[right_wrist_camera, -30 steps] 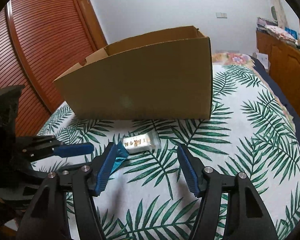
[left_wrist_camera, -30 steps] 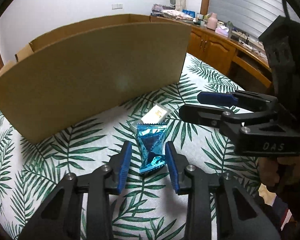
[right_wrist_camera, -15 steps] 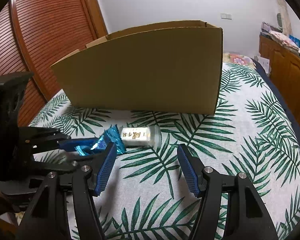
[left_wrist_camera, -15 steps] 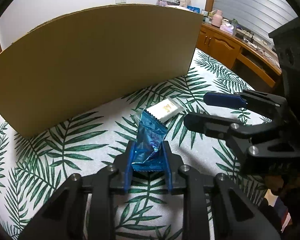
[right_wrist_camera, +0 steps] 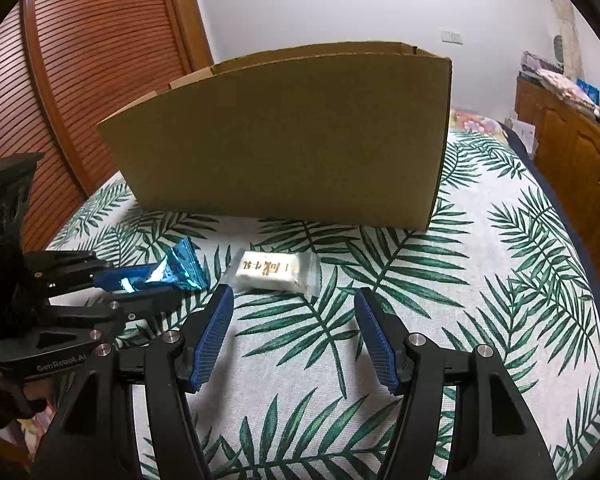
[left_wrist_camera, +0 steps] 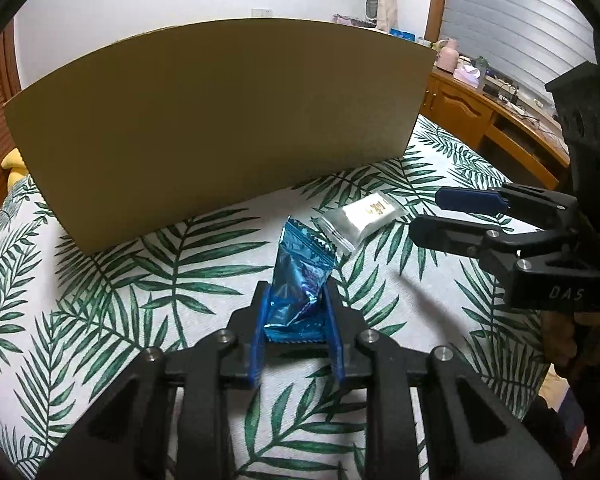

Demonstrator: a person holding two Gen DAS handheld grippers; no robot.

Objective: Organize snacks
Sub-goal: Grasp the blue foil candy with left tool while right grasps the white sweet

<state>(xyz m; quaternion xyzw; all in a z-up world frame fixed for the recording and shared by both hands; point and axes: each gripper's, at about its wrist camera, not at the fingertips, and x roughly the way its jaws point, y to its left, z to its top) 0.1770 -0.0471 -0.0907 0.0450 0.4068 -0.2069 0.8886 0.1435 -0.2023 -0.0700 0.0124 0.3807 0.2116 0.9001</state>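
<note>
The left gripper [left_wrist_camera: 296,312] is clamped on the blue snack packet [left_wrist_camera: 300,276]. The right gripper [right_wrist_camera: 294,336] stands apart, empty, near the white snack packet [right_wrist_camera: 274,272] lying before the cardboard box [right_wrist_camera: 292,140] mid-counter [right_wrist_camera: 480,280].

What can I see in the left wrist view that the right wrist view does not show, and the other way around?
Only the left wrist view shows the window blind and the desk.

Only the right wrist view shows the slatted wooden door and the cardboard box's open top.

Both show the blue snack packet pinched in the left hand-held gripper, the white snack packet, and the open right hand-held gripper.
</note>
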